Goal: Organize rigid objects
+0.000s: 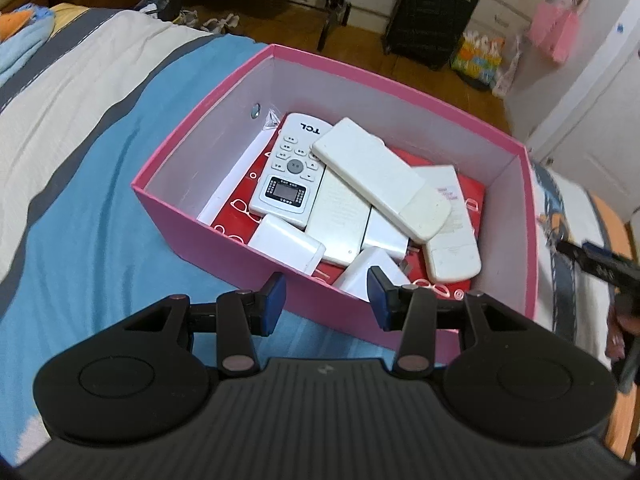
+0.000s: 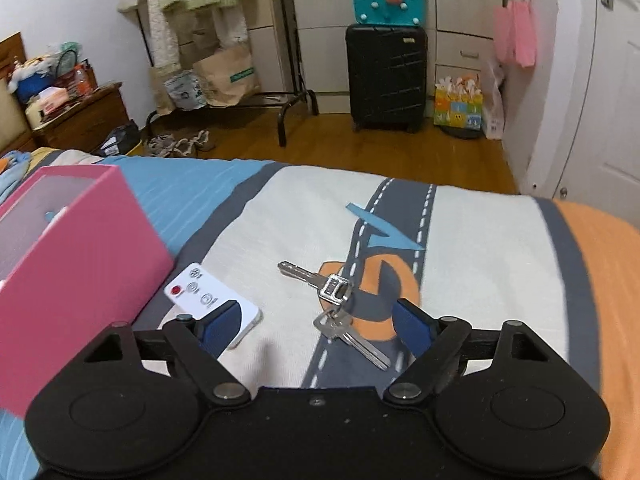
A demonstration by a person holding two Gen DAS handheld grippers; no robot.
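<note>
Our right gripper, its blue-padded fingers spread and empty, hangs over the bunch of silver metal keys on the patterned bedspread. We judge them light, stiff, slippery; pinch the ring cluster.

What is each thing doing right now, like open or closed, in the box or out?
Pink box: open, no lid on, remotes and chargers piled inside.
Small remote: out on the bed, beside the box.
Keys: out on the bed, lying flat.
Right gripper: open, empty, around the keys.
Left gripper: jaws apart, empty.
</note>
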